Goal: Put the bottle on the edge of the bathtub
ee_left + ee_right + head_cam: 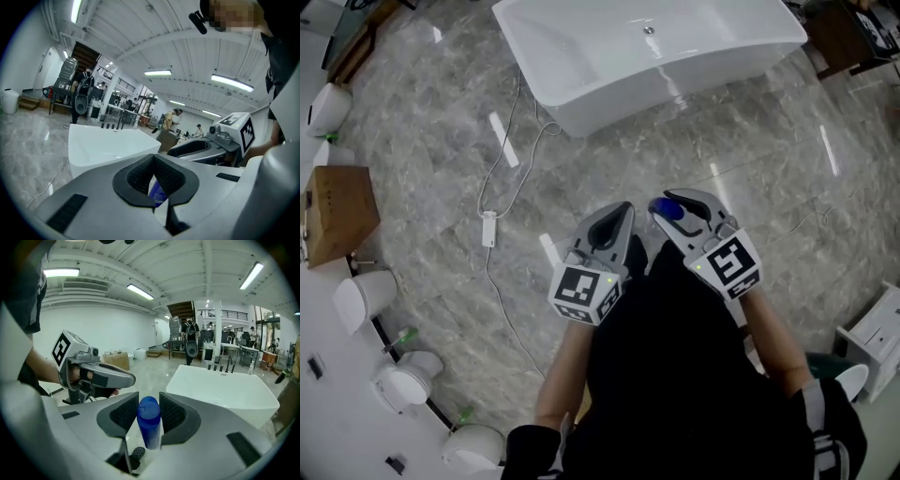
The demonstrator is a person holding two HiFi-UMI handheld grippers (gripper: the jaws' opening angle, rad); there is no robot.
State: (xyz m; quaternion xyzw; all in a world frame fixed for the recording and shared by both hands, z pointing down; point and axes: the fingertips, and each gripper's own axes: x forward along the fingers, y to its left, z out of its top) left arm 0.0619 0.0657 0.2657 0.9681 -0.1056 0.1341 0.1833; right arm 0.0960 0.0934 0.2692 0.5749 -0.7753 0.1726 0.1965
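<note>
In the head view the white bathtub stands on the marble floor, well ahead of both grippers. My right gripper is shut on a blue bottle. The right gripper view shows the blue bottle upright between the pads, with the bathtub beyond it to the right. My left gripper hovers just left of the right one, jaws shut and empty. In the left gripper view the pads meet, a sliver of blue shows below them, and the bathtub lies ahead.
A white cable with a plug trails across the floor left of the tub. A cardboard box and several white ceramic fixtures line the left side. A white cabinet stands at the right. People stand far off in the background.
</note>
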